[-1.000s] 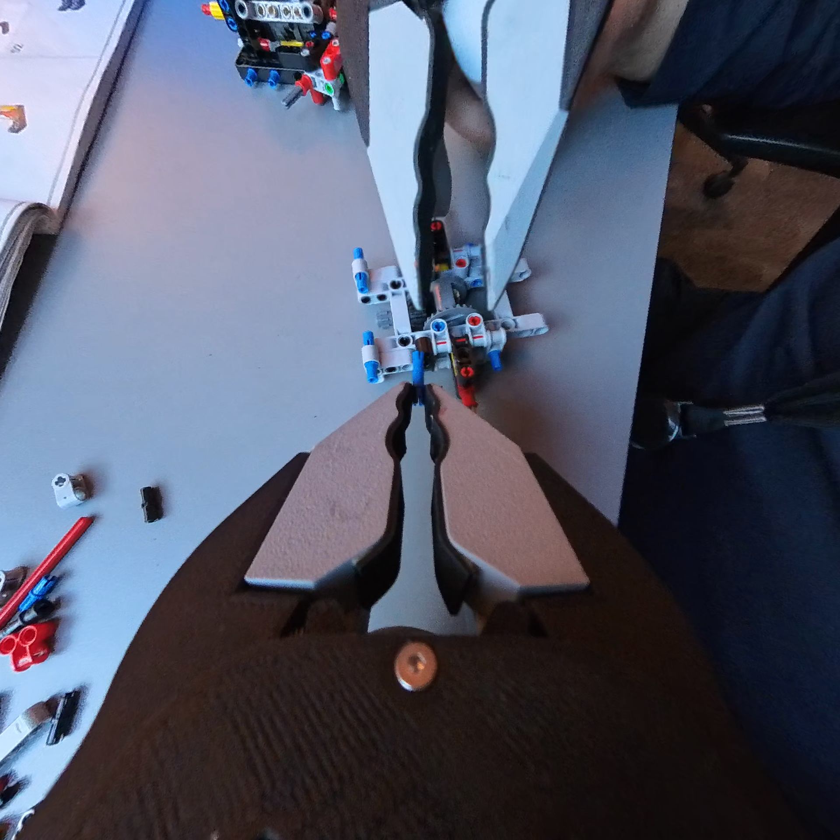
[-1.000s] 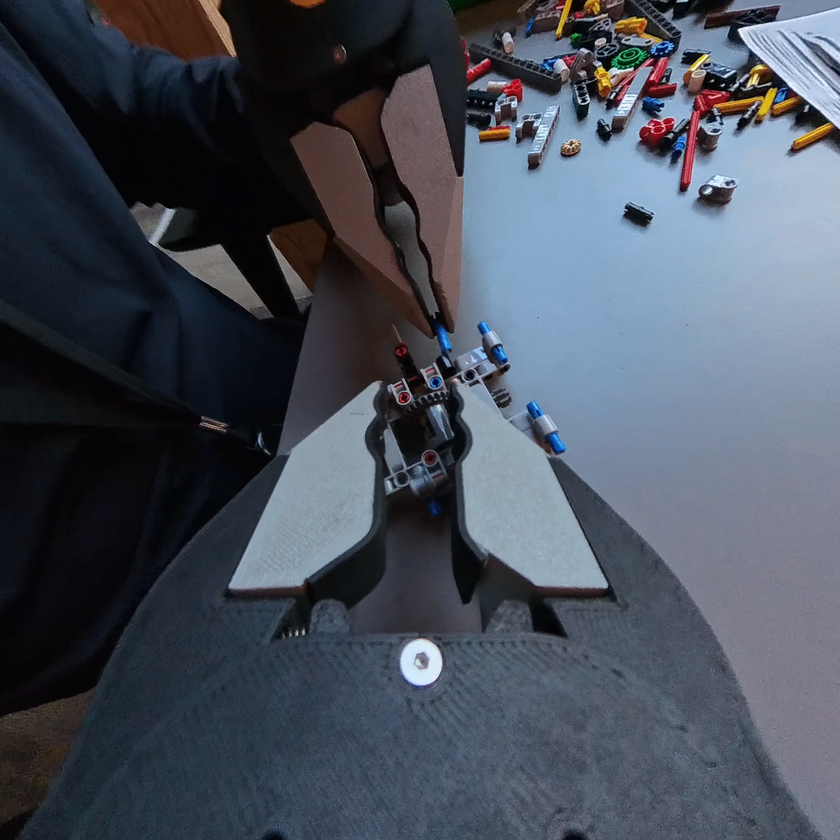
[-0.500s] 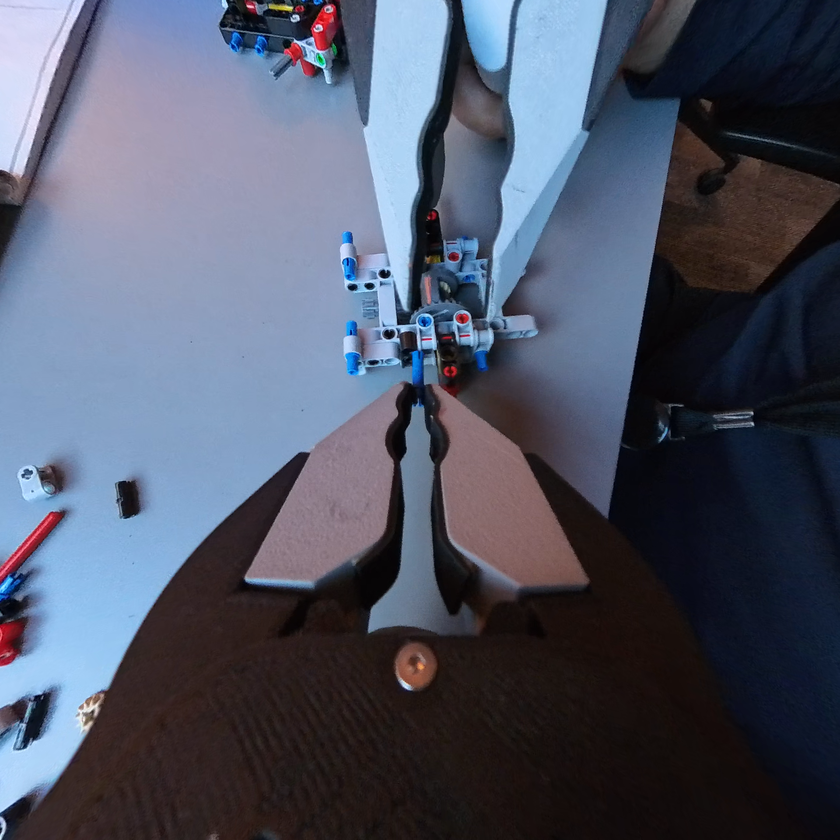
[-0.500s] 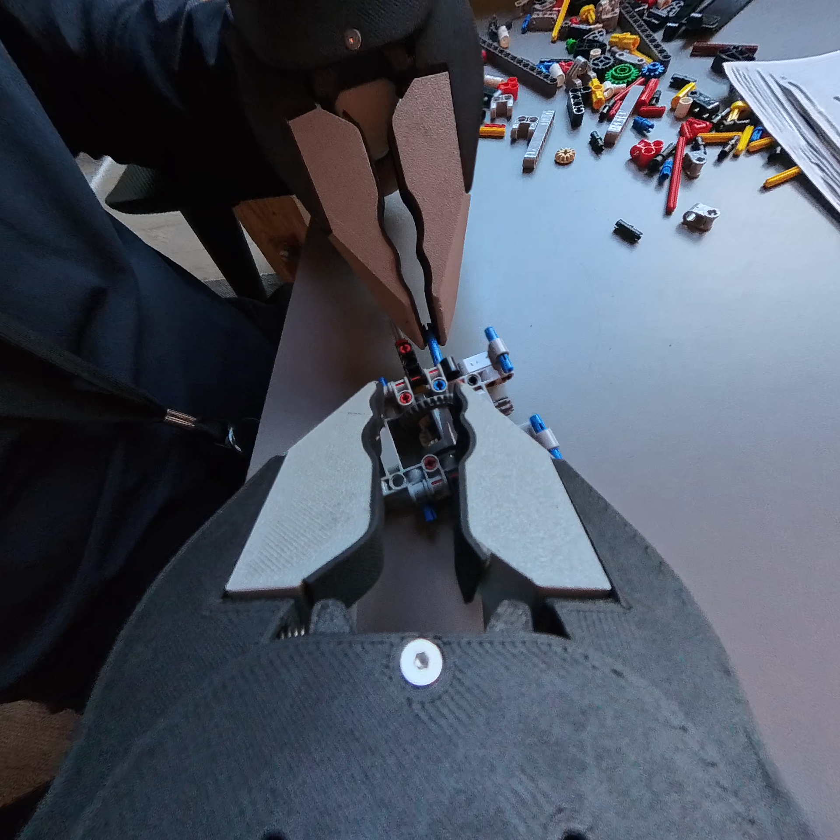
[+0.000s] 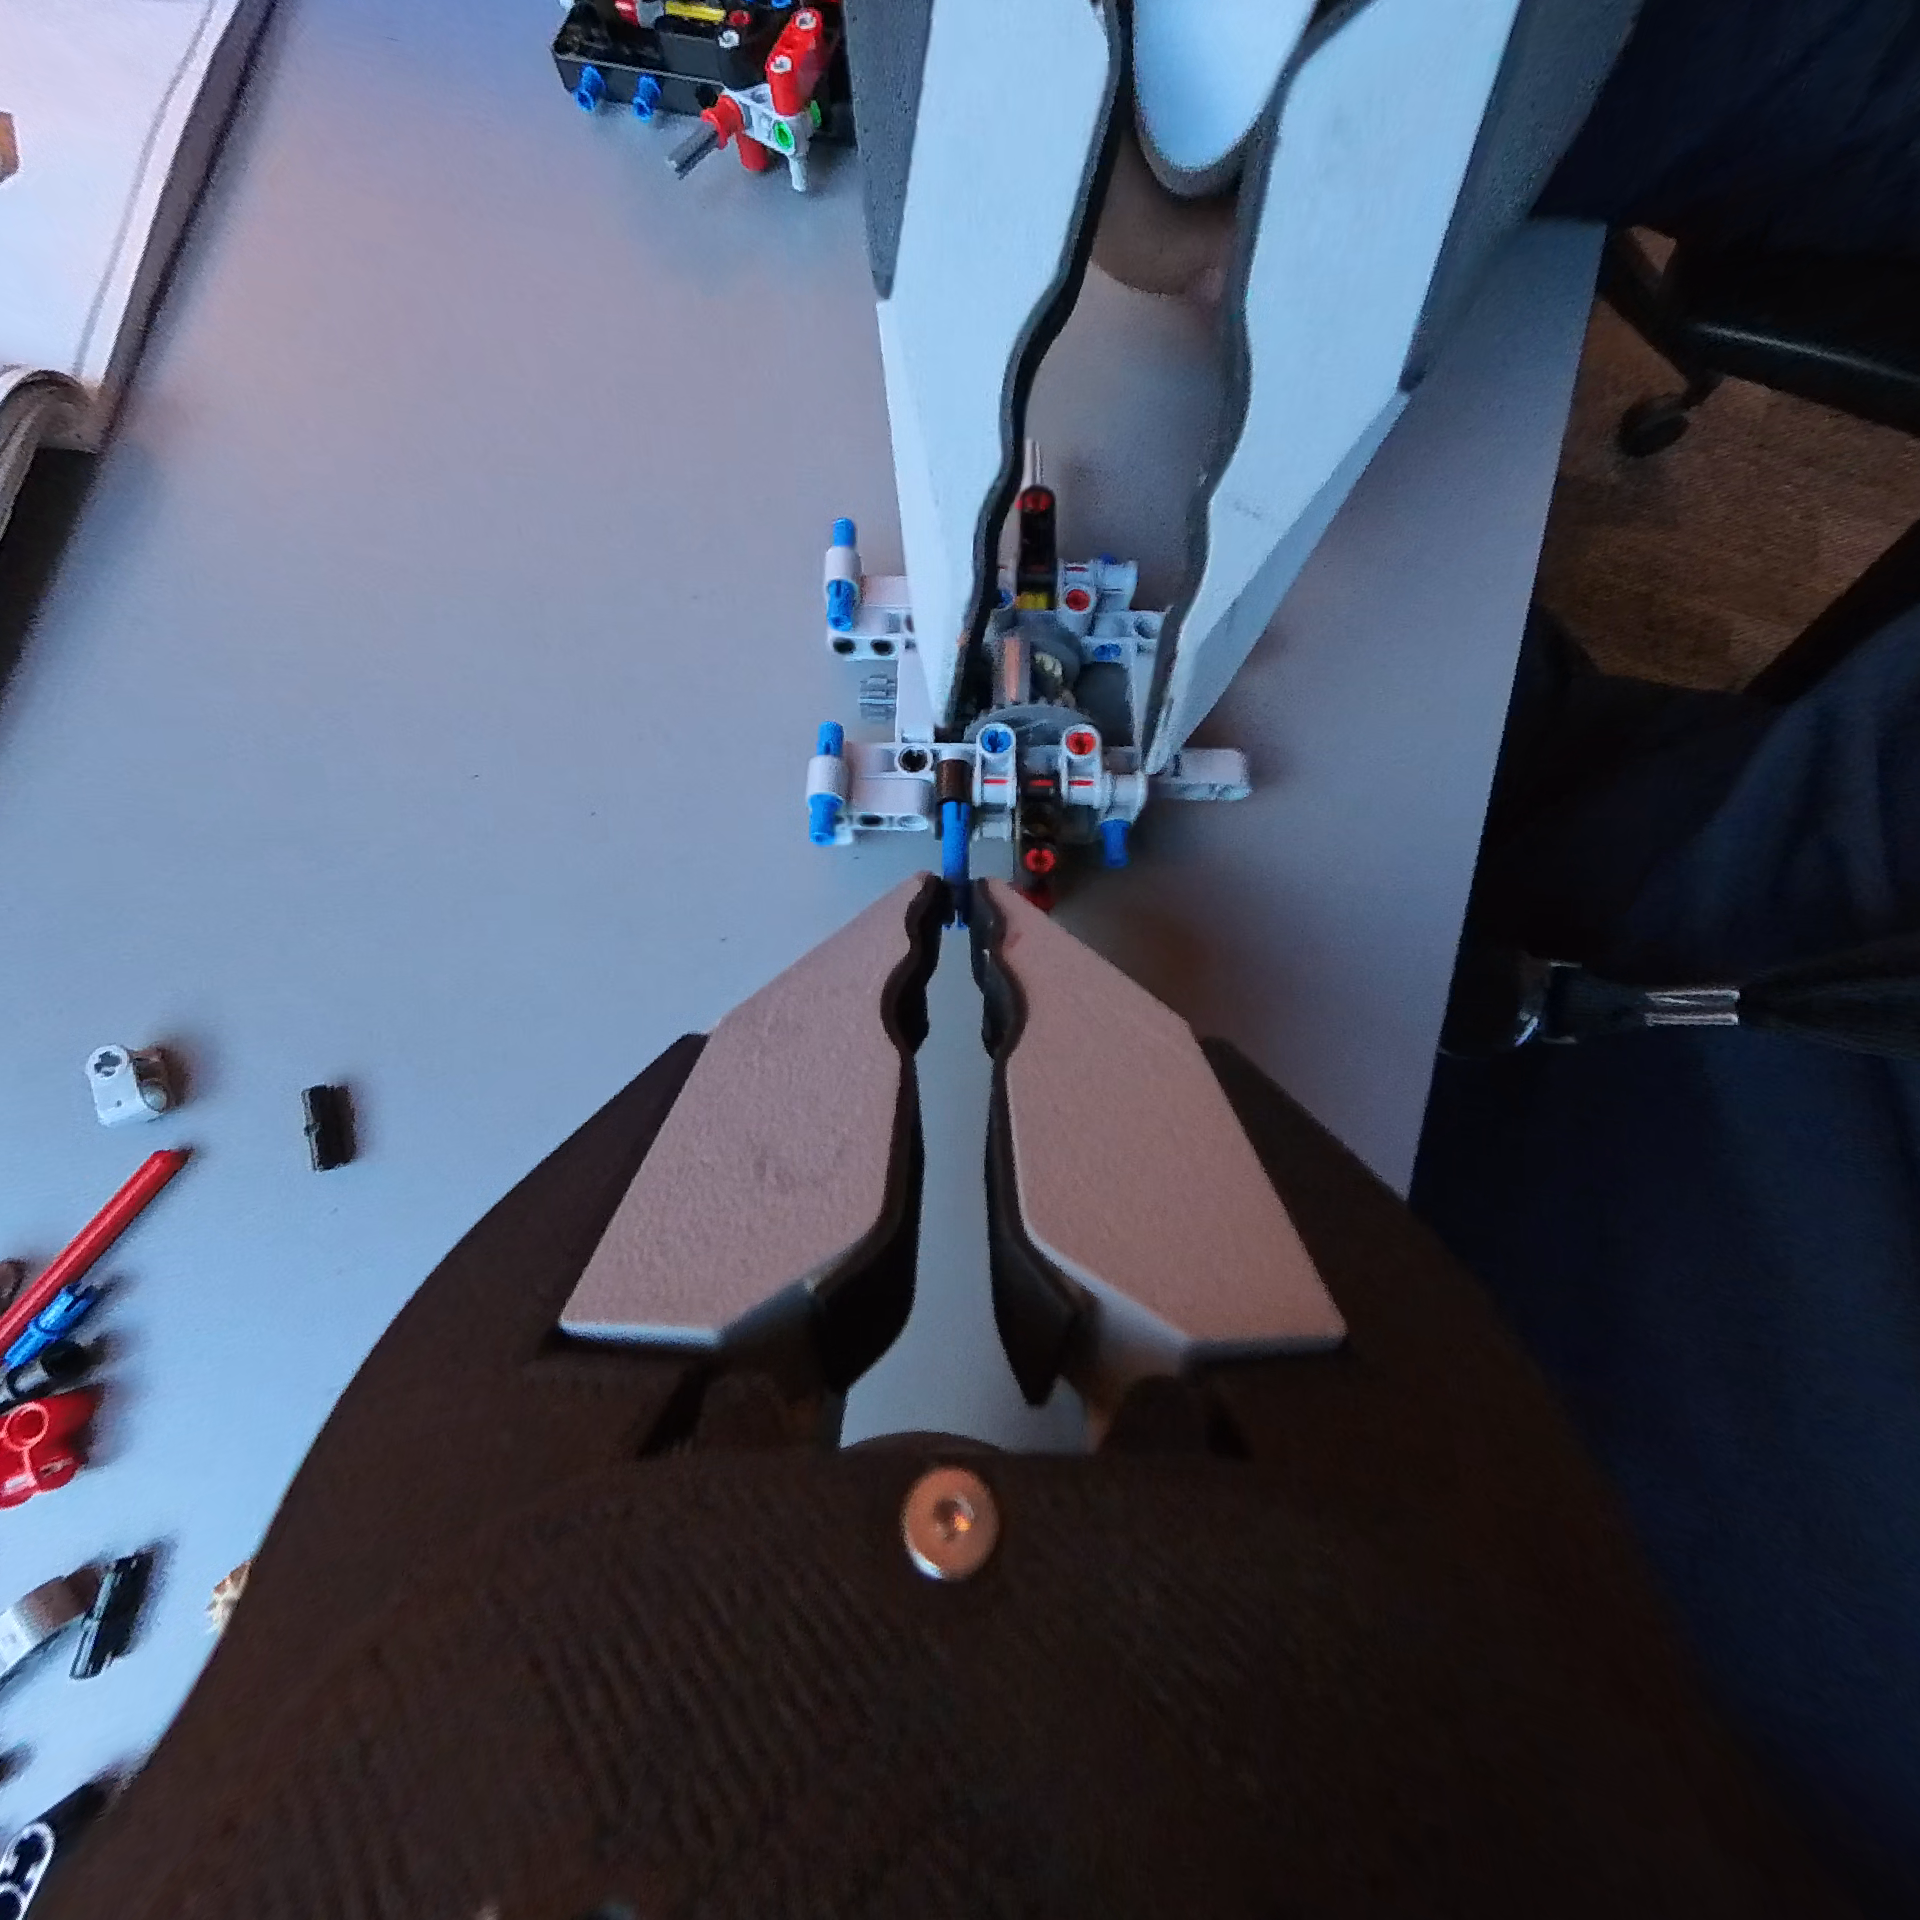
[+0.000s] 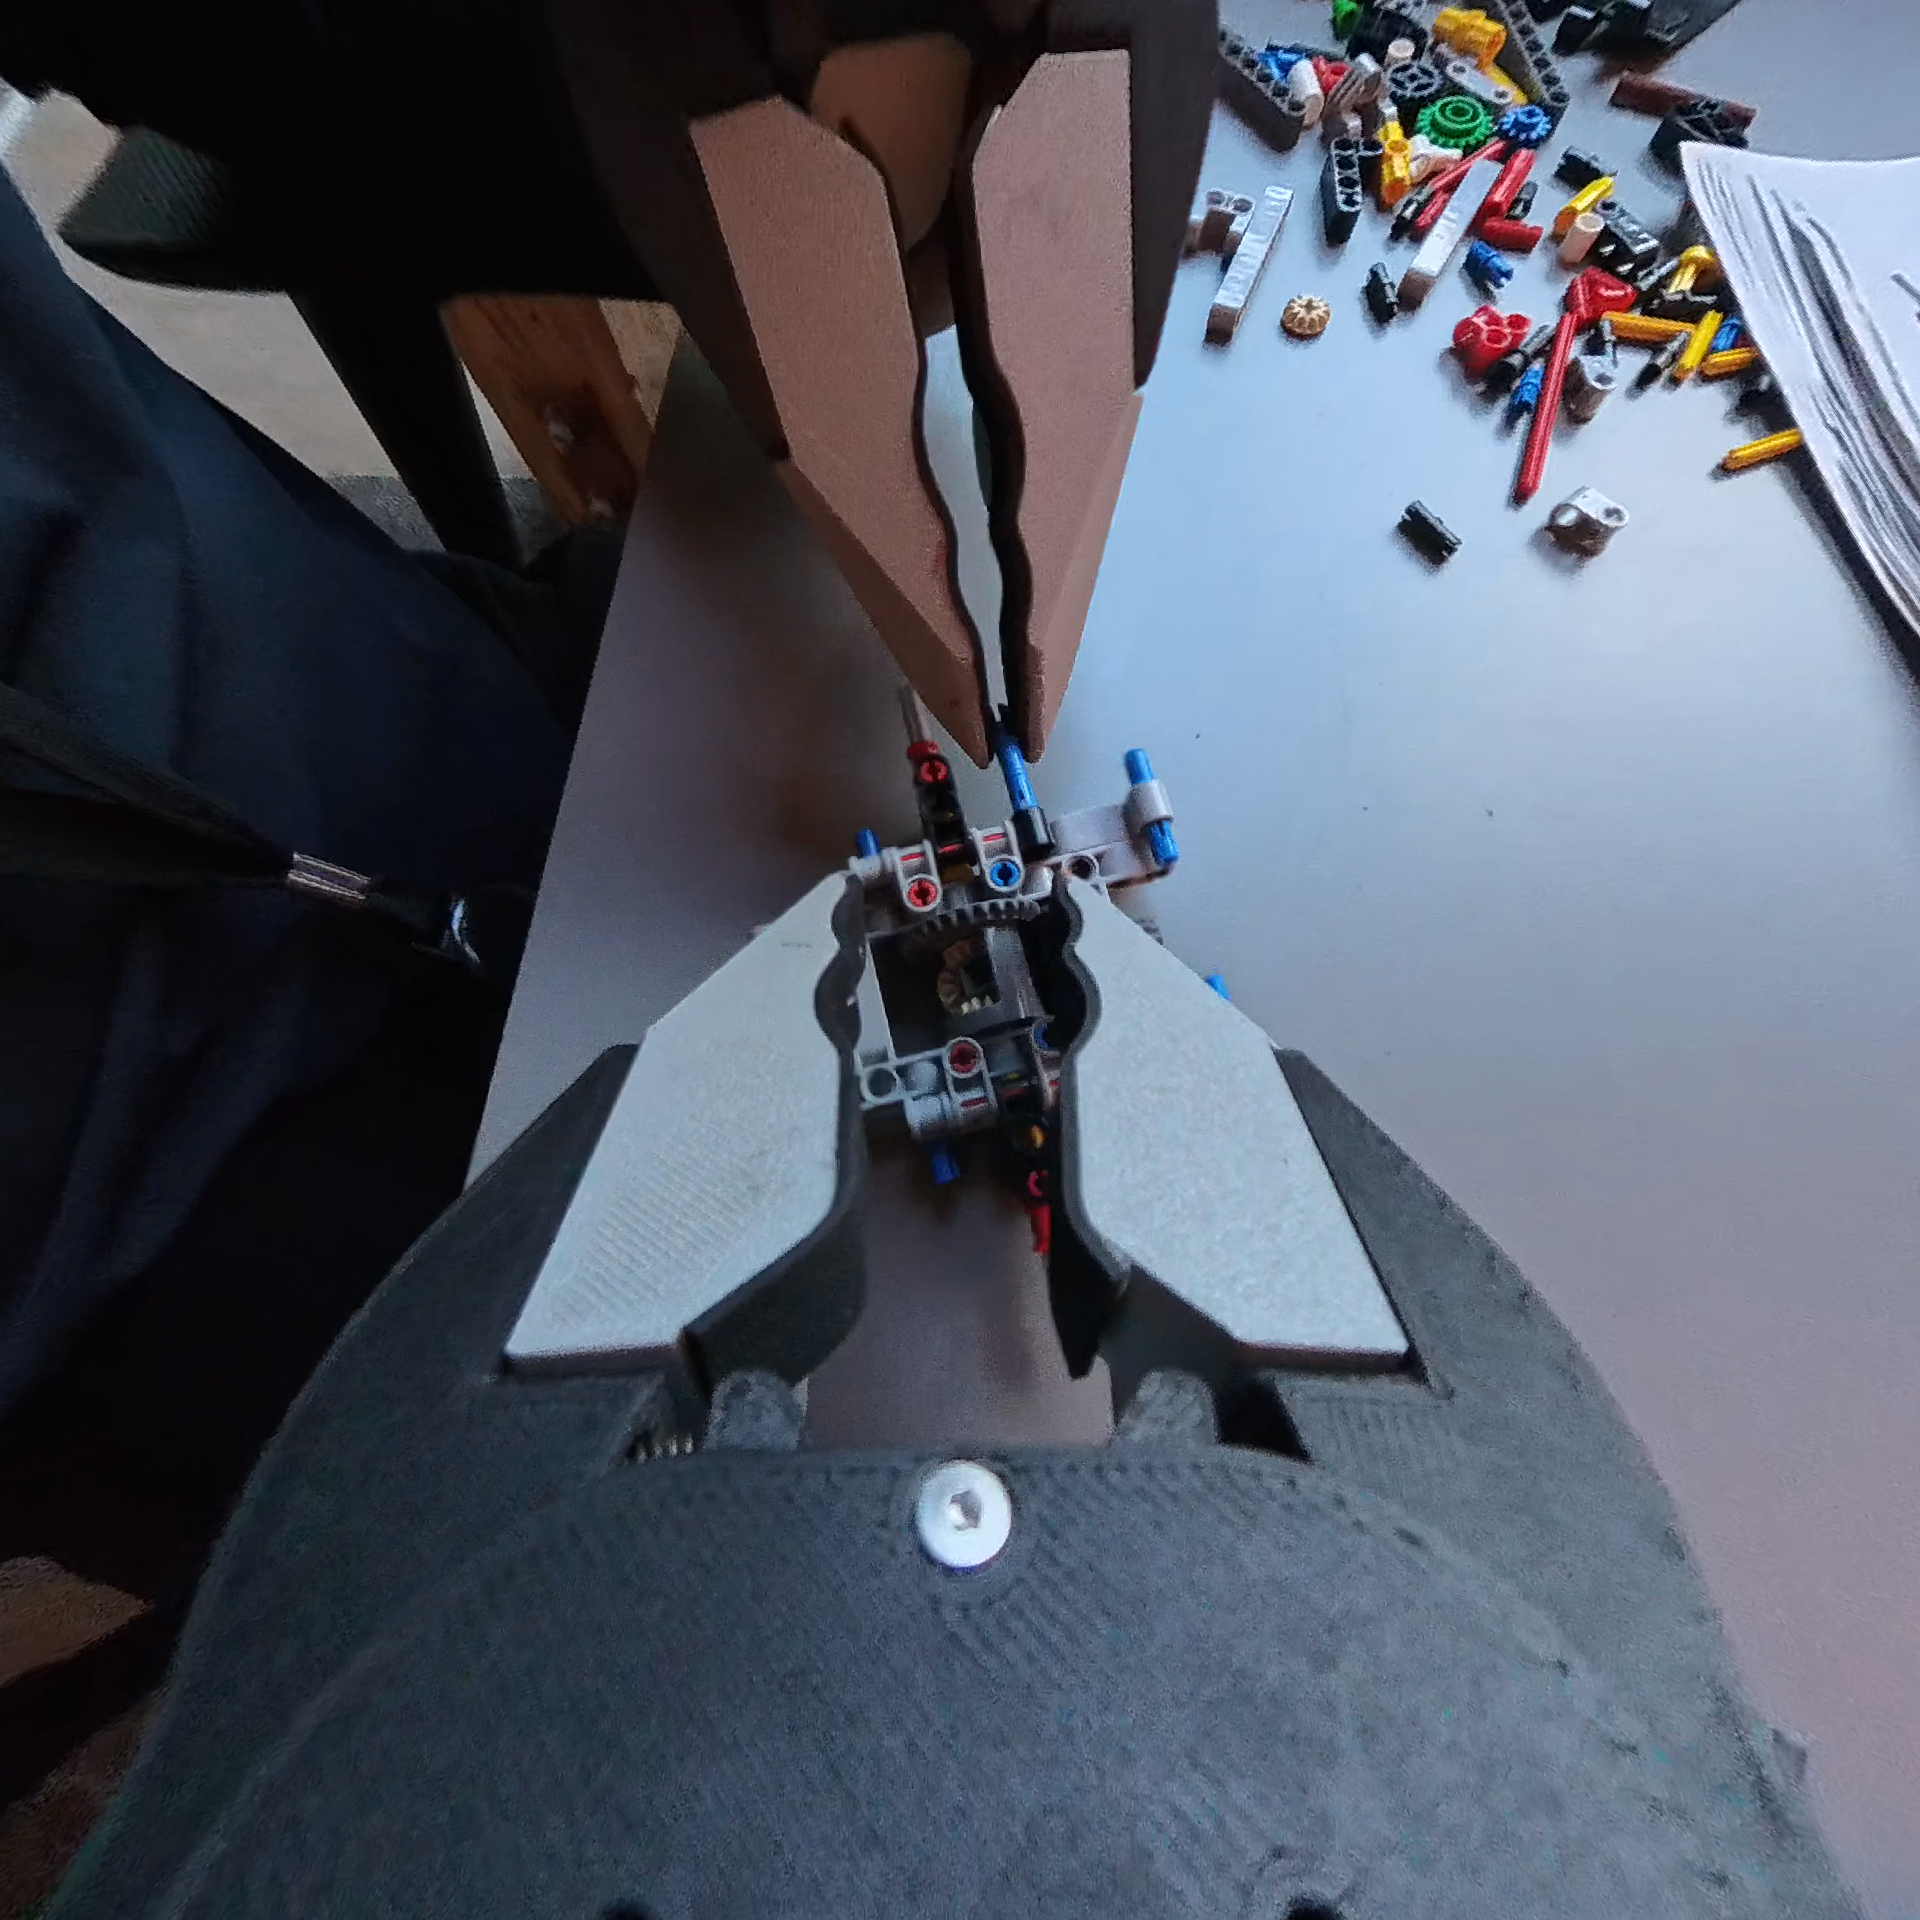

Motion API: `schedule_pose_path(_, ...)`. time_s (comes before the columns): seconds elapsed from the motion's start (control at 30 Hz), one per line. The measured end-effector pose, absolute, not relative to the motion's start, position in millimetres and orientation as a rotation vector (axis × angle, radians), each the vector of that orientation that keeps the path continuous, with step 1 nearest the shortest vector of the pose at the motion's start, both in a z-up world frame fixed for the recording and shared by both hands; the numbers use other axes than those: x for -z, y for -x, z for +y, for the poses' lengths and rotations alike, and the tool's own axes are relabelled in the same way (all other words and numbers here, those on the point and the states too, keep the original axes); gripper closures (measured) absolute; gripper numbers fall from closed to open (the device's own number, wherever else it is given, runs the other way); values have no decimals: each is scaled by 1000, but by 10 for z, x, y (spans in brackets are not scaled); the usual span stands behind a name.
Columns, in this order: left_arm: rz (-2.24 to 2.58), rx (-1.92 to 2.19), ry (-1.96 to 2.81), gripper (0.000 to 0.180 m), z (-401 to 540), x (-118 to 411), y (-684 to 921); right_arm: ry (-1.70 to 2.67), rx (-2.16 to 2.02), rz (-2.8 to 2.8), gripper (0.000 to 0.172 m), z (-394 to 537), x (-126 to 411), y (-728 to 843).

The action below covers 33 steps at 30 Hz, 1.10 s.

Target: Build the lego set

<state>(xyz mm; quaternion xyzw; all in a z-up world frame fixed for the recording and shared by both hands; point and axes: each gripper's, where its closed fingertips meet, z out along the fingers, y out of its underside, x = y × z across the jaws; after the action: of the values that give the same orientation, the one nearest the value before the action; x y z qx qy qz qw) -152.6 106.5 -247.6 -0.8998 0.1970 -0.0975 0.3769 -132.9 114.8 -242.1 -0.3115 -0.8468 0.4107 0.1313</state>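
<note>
Left tongs (image 5: 958, 902) pinch the blue pin (image 5: 954, 831) sticking out of the brick model (image 5: 1023, 727) on the table (image 5: 468, 623). Right tongs (image 6: 956, 914) straddle the model's frame, pads against both sides. Loose bricks (image 6: 1475, 208) lie well beyond the model.

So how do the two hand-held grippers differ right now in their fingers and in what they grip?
The left hand-held gripper has brownish fingers nearly shut, pinching a thin blue pin at the very tips. The right hand-held gripper has grey fingers set wider, clamping the grey gear assembly deeper between its pads. Both meet over the grey table at that assembly.
</note>
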Motion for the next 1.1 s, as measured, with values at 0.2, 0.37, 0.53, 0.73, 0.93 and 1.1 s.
schedule_pose_path(0.2, 503, 243, 2313, 178, 1078, 2513, 1532, 884, -1144, -2483, 139, 1115, 2461, 1338)
schedule_pose_path(0.37, 530, 220, 2295, 178, 1089, 2487, 1555, 894, -1123, -2497, 139, 1107, 2462, 1345)
schedule_pose_path(0.53, 533, 220, 2299, 178, 1102, 2508, 1555, 902, -1117, -2503, 140, 1103, 2481, 1367)
schedule_pose_path(0.73, 544, 236, 2304, 178, 1092, 2509, 1555, 890, -1125, -2499, 140, 1088, 2481, 1374)
schedule_pose_path(0.93, 665, 193, 2332, 178, 1110, 2511, 1581, 864, -1119, -2494, 141, 1100, 2481, 1389)
schedule_pose_path(1.1, 685, 279, 2332, 178, 1123, 2505, 1578, 830, -1116, -2509, 141, 1118, 2482, 1394)
